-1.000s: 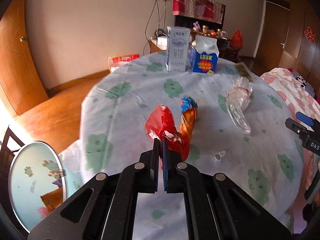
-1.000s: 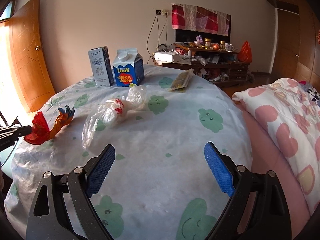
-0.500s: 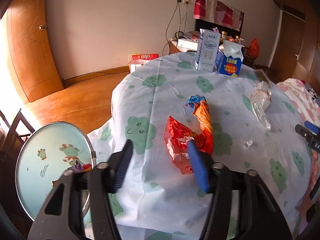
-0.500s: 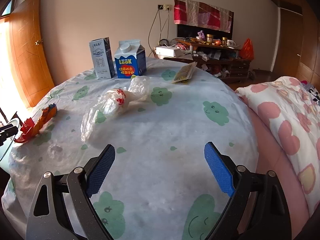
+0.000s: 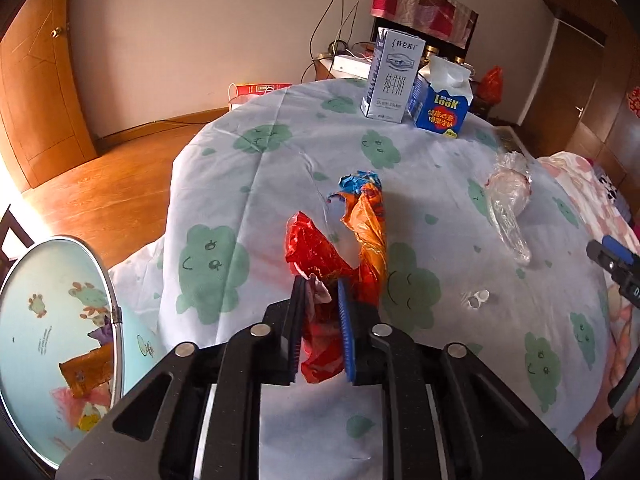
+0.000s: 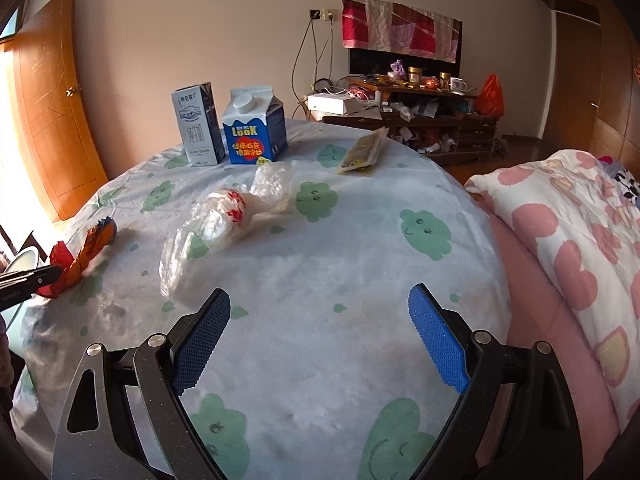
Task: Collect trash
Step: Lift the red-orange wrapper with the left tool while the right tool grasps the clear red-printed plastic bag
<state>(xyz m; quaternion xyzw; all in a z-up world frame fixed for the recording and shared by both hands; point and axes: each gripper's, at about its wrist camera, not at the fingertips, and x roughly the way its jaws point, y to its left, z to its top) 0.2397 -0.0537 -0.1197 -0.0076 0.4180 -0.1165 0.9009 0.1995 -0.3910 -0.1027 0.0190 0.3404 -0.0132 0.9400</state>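
Observation:
A crumpled red and orange snack wrapper [image 5: 308, 240] lies near the left edge of the round table [image 5: 248, 184]. My left gripper [image 5: 320, 284] has the wrapper's red end between its blue pads. Its jaws are closing and the foil fills the narrow gap. The right wrist view shows the same wrapper [image 6: 94, 240] at far left with the left gripper [image 6: 48, 272] on it. My right gripper [image 6: 320, 304] hovers wide open over bare cloth at the table's near side, holding nothing. Its tip shows at the right edge [image 5: 608, 256] of the left wrist view.
A round bin [image 5: 114, 308] with wrappers inside stands on the floor left of the table. A clear plastic bag [image 6: 224, 220], a white milk carton [image 6: 198, 128], a blue LOOK carton [image 6: 254, 132], a flat packet [image 6: 362, 151] and a small white scrap [image 5: 476, 299] lie on the cloth. A pink quilt [image 6: 580, 220] borders the right.
The left gripper went from shut to wide open around the wrapper, then narrowed onto its red end, sinking slightly toward the table. The right gripper has stayed open and still.

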